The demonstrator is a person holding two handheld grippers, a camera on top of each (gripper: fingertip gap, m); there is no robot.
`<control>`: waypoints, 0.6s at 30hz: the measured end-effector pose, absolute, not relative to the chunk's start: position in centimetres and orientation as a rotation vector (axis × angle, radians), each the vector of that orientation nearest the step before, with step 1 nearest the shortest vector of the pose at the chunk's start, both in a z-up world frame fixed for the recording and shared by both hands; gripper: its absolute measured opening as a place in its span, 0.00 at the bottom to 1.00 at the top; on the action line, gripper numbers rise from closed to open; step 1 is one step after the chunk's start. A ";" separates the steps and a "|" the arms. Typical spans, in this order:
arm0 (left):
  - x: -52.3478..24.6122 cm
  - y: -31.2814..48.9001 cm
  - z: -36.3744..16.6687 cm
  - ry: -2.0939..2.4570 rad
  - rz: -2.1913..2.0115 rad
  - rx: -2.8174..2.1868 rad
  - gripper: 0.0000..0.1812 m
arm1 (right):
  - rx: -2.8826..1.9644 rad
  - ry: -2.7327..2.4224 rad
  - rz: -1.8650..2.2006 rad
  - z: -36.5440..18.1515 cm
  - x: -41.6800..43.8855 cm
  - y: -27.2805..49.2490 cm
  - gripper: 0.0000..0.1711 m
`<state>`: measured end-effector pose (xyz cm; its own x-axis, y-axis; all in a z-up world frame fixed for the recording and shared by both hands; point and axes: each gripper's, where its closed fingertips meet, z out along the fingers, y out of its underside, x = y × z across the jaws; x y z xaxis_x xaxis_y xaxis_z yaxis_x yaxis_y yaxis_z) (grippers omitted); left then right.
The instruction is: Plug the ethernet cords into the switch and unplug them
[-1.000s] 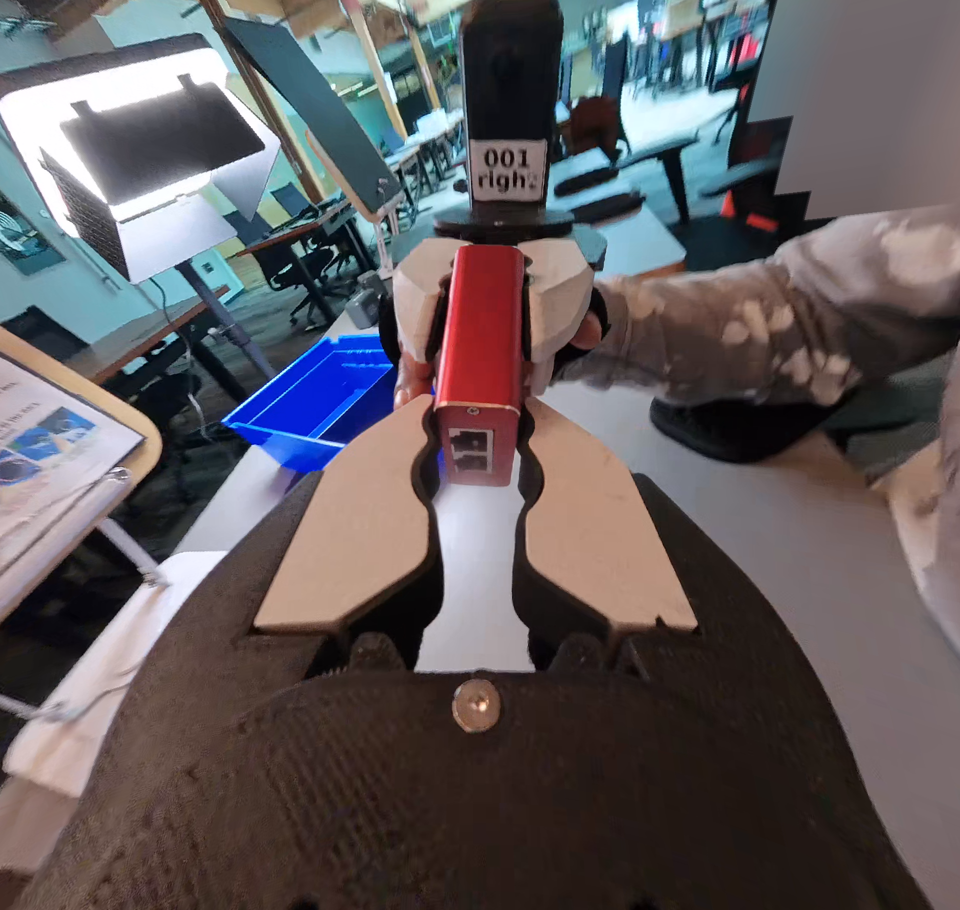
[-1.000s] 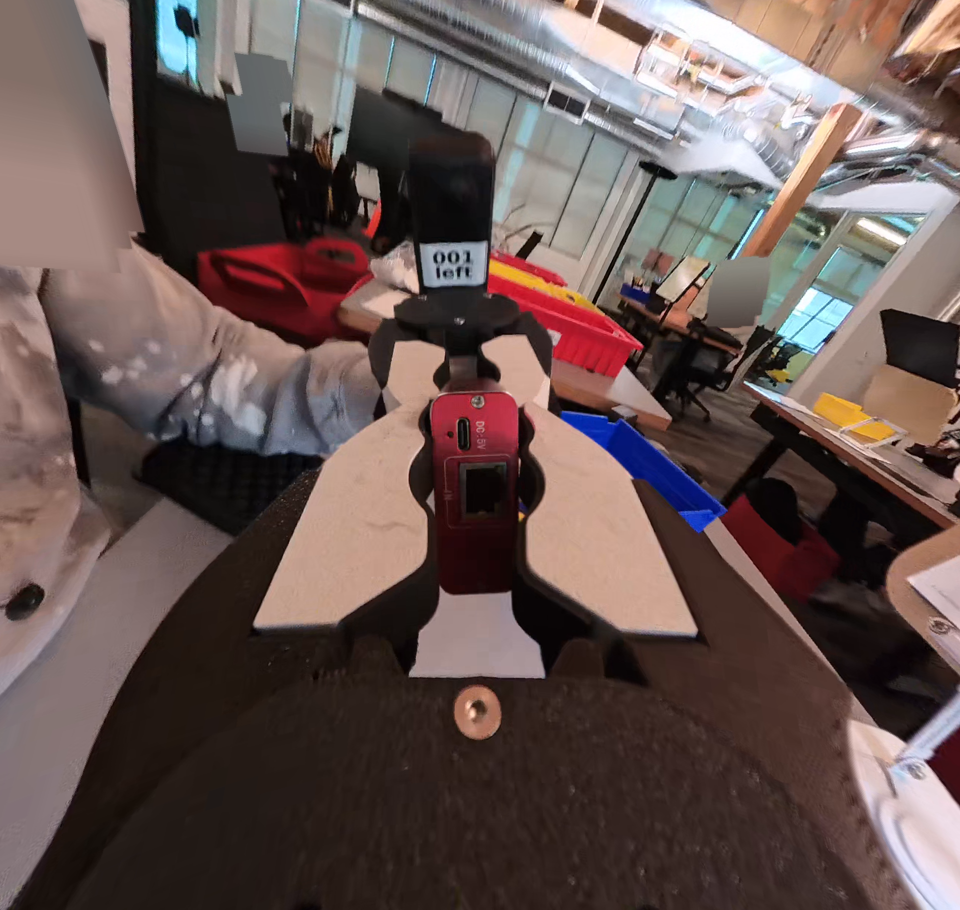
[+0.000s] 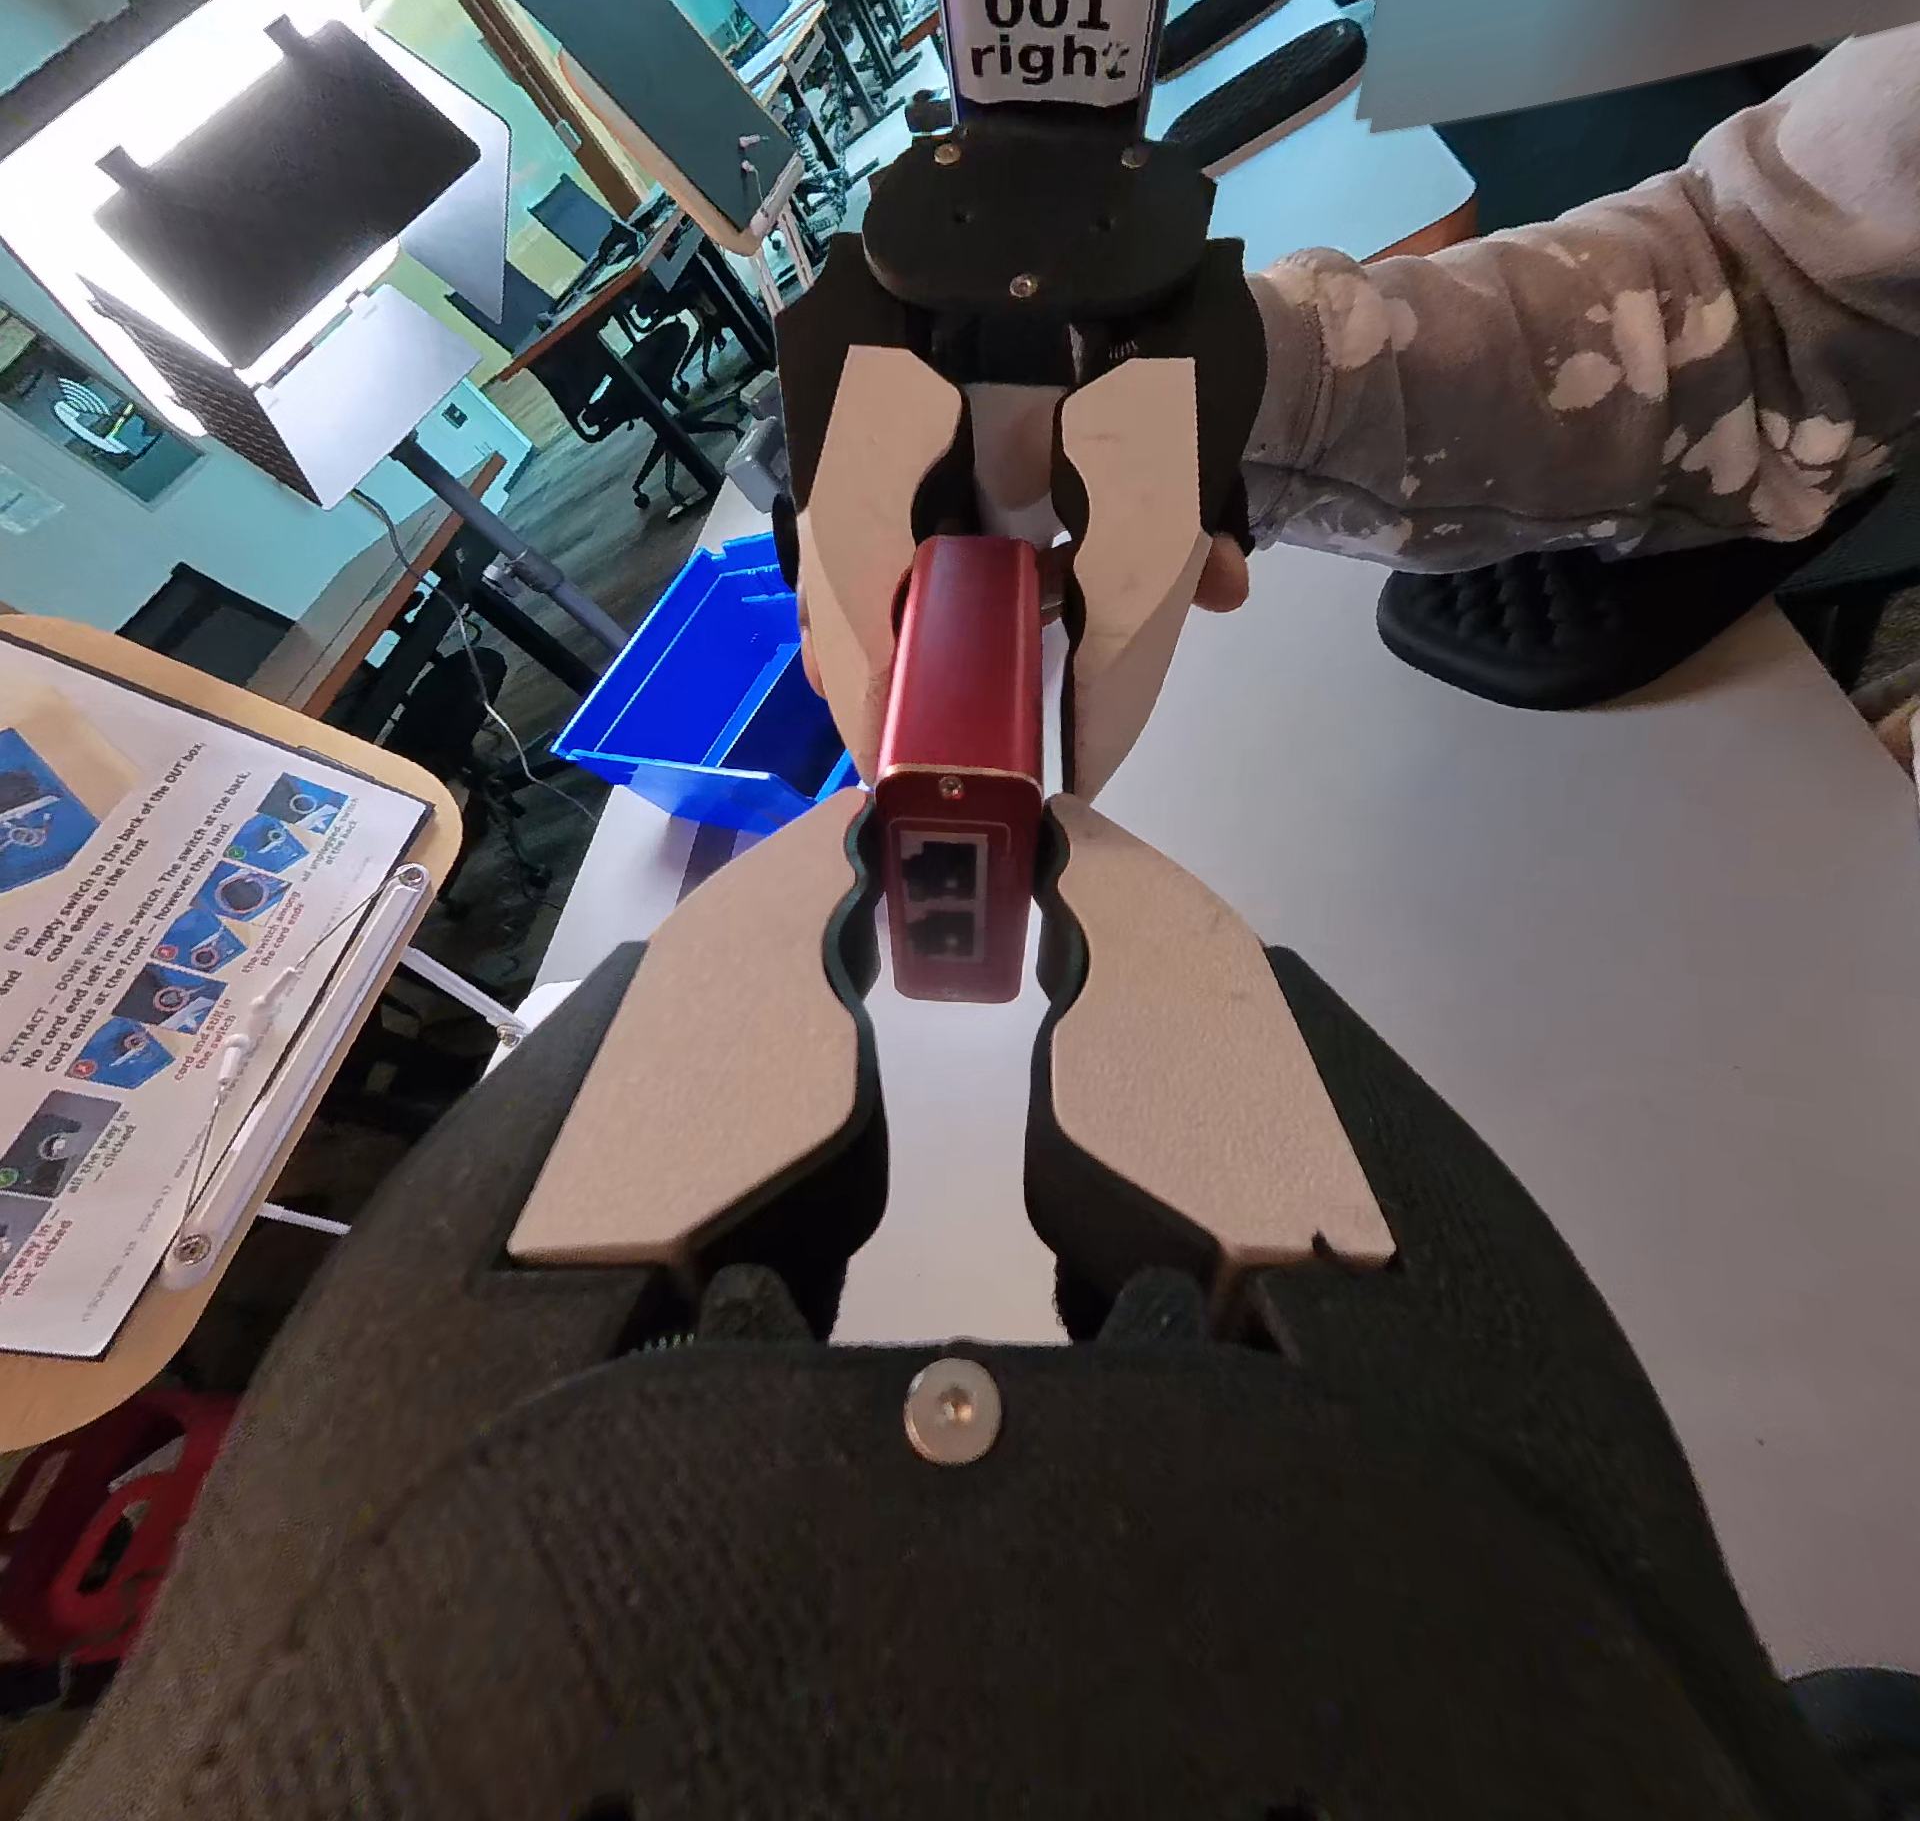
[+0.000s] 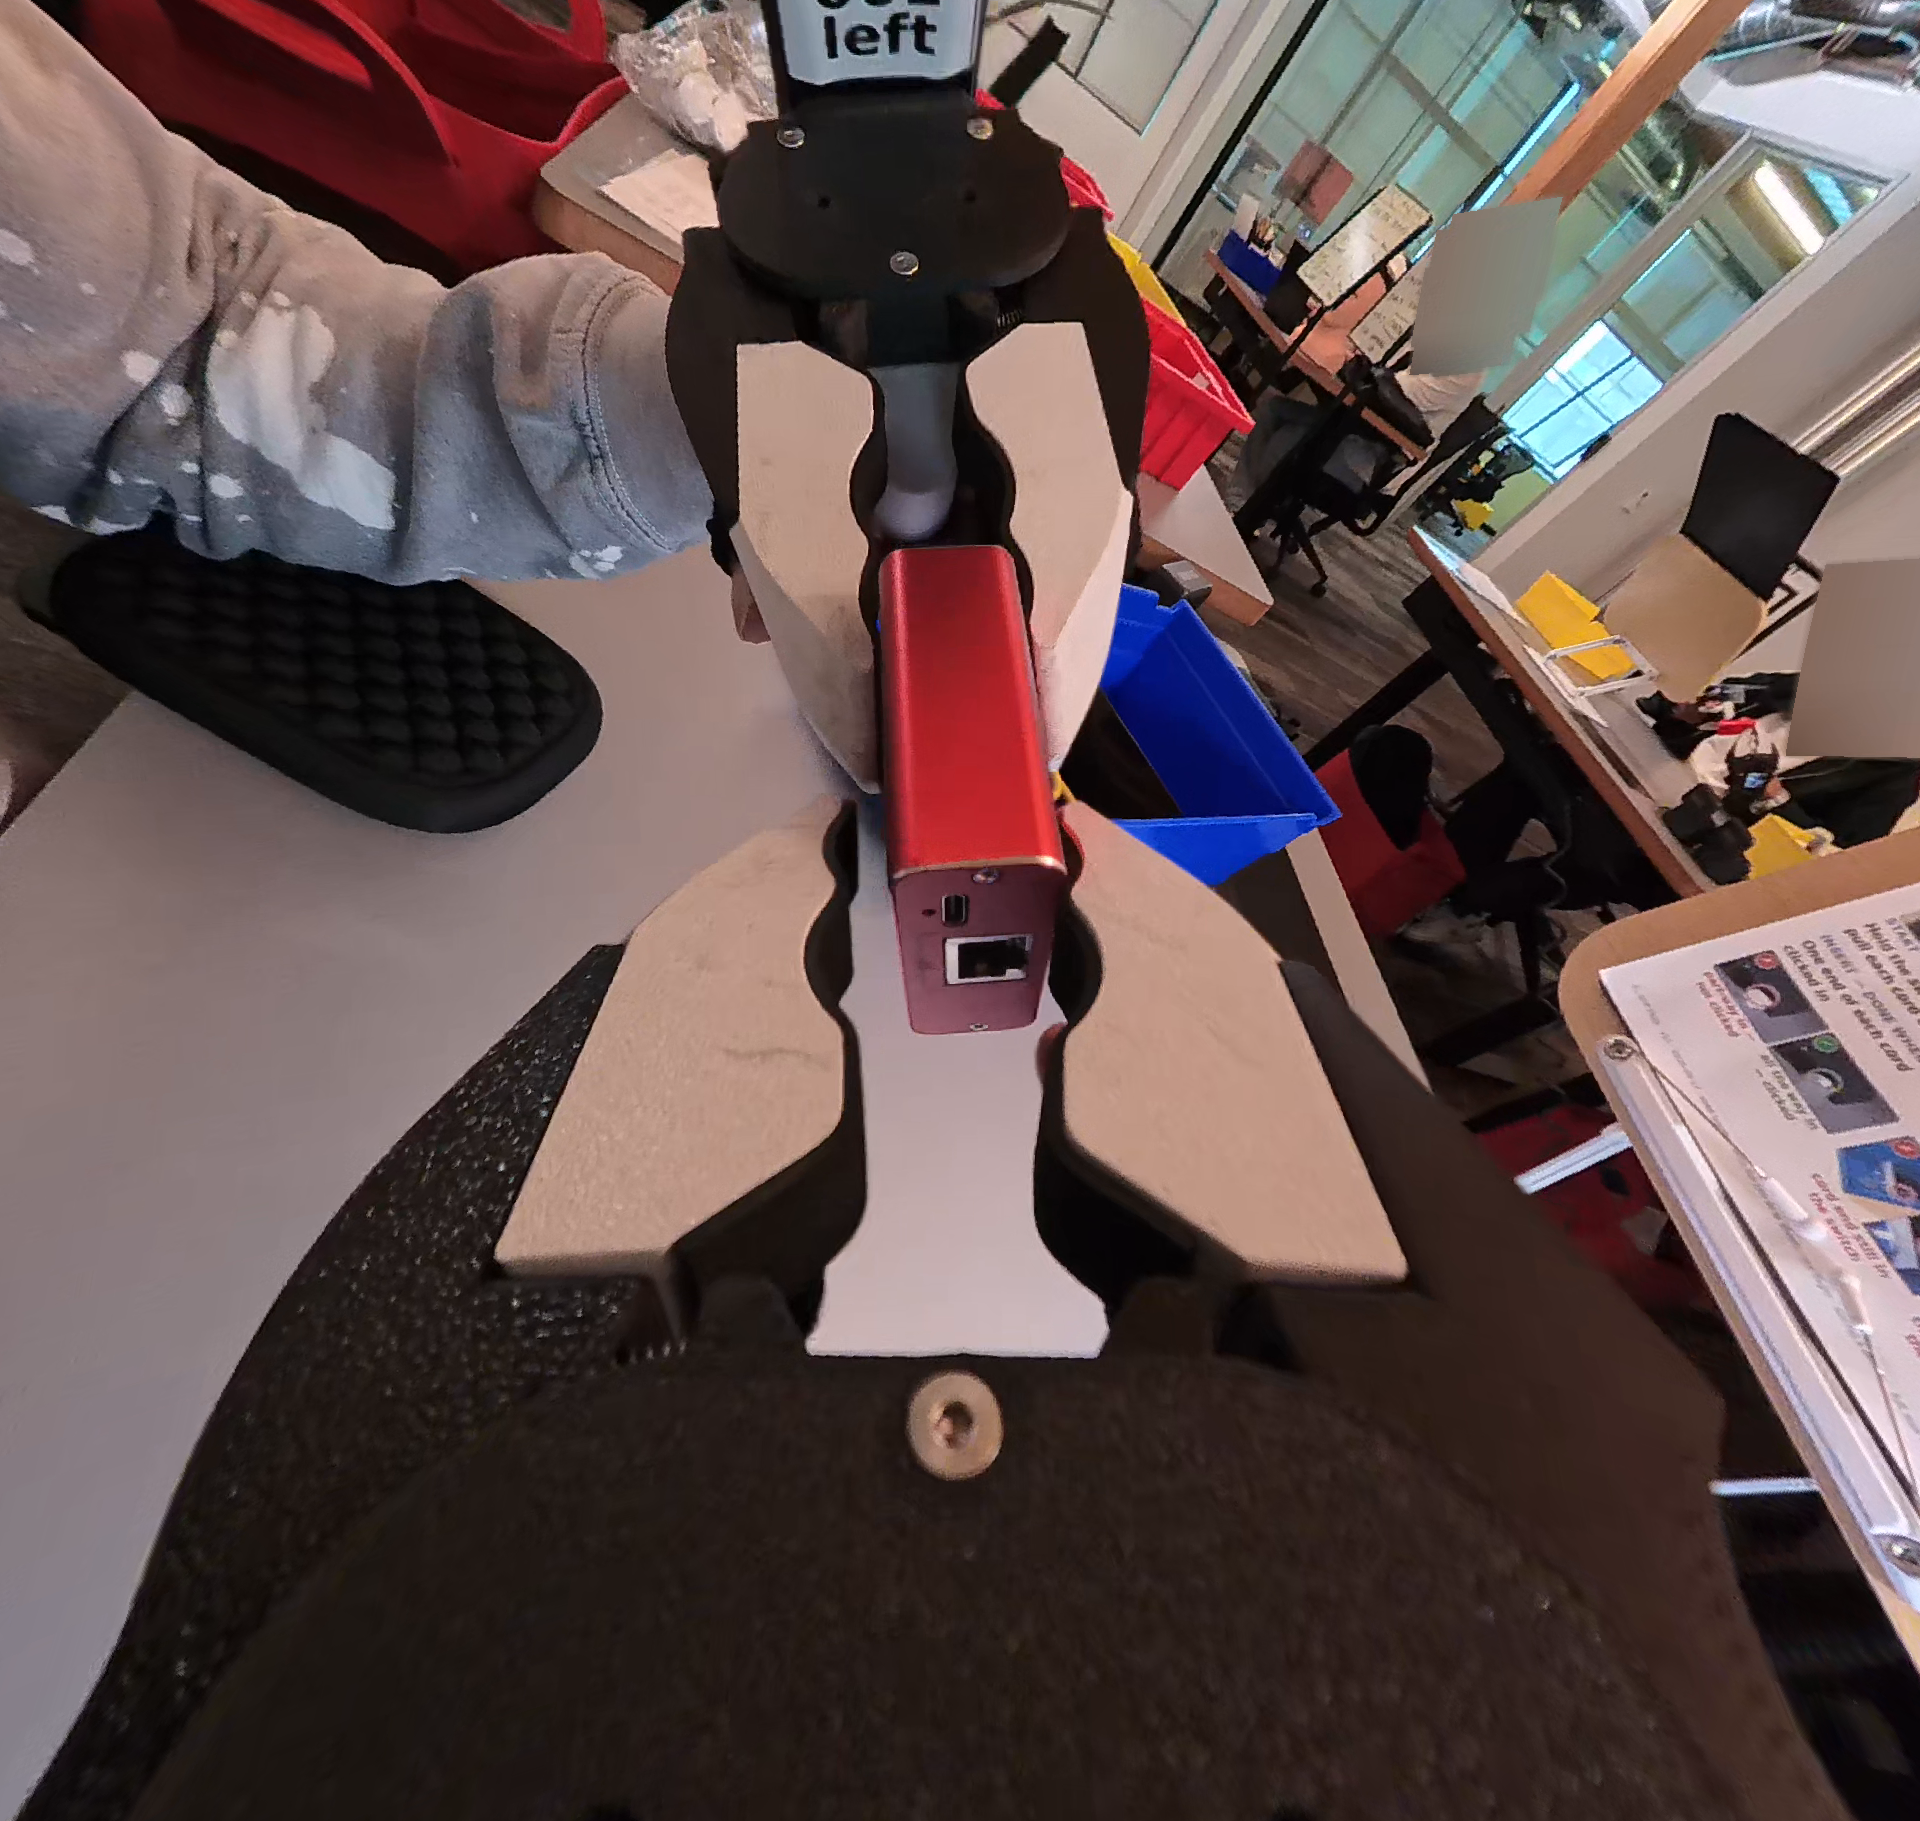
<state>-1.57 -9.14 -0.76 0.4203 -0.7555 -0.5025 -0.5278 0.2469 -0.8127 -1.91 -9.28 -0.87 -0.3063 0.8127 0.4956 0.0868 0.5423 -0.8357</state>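
Left wrist view, both claws (image 3: 956, 888) (image 4: 951, 924) gripping red switch (image 3: 961, 701), blue bin (image 3: 717, 691) beside, white table (image 3: 1455, 940) beneath.

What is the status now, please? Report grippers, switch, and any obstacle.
Left gripper and right gripper both shut on red switch, one at each end. All visible ports empty, no ethernet cord in view. Blue bin beyond, not in the way.
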 end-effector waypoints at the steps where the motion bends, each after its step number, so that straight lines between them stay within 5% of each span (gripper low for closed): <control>1: -1.6 -9.0 -0.8 1.232 -0.222 -1.419 0.15 | -0.762 -1.754 0.886 -1.0 -1.9 -9.3 0.22; 8: -2.1 -8.7 -0.9 1.216 -0.209 -1.454 0.15 | -0.767 -1.757 0.893 -1.2 -2.1 -9.4 0.31; 13: -1.8 -9.0 -1.3 1.243 -0.228 -1.465 0.15 | -0.748 -1.742 0.872 -1.1 -2.1 -9.0 0.15; 18: -1.6 -8.9 -1.1 1.221 -0.253 -1.464 0.15 | -0.747 -1.738 0.893 -0.9 -1.9 -9.0 0.15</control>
<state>-1.62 -8.94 -1.05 0.4344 -0.7738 -0.4610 -0.5269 0.1969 -0.8268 -1.91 -9.02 -0.85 -0.3071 0.8145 0.4922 0.0742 0.5361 -0.8409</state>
